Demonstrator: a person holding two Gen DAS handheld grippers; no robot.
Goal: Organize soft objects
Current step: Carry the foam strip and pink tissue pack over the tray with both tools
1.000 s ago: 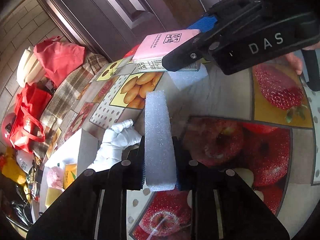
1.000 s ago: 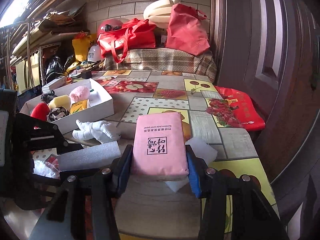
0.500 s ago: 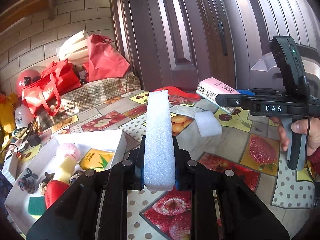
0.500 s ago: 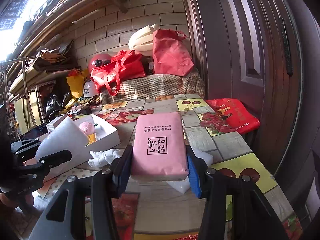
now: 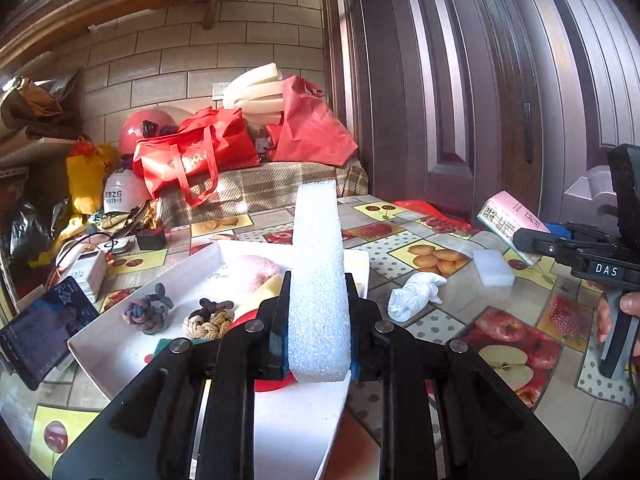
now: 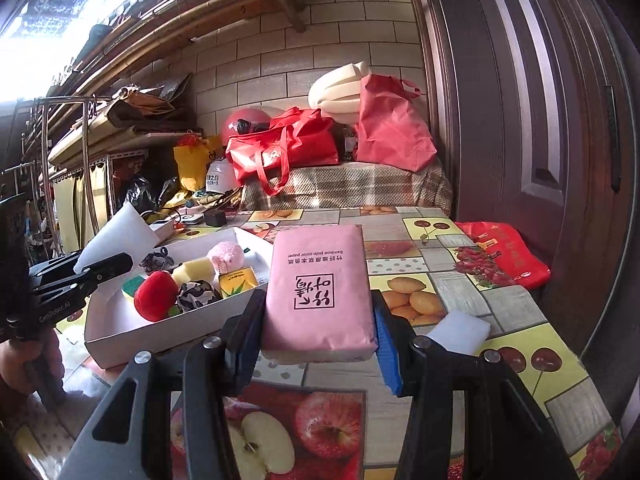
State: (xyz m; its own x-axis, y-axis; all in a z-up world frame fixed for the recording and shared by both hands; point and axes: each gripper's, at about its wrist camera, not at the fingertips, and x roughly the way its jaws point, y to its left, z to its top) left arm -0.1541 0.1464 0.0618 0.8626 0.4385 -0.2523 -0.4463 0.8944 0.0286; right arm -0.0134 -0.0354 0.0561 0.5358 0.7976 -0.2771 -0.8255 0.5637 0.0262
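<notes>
My left gripper is shut on a white foam strip, held upright over the near end of the white box. From the right wrist view the same foam strip hangs at the box's left side. My right gripper is shut on a pink tissue pack above the table, just right of the box. The box holds a red plush ball, a pink puff, a yellow sponge and knotted ropes. A white glove and a white foam square lie on the fruit-print table.
A phone leans at the box's left. Small devices and cables sit behind the box. Red bags are piled on a covered bench at the far end. A dark door runs along the right, with a red bag at the table edge.
My left gripper has swung left and rolled upright with the foam strip, from the apple print to above the box. The right gripper has risen a little with the pink pack.
</notes>
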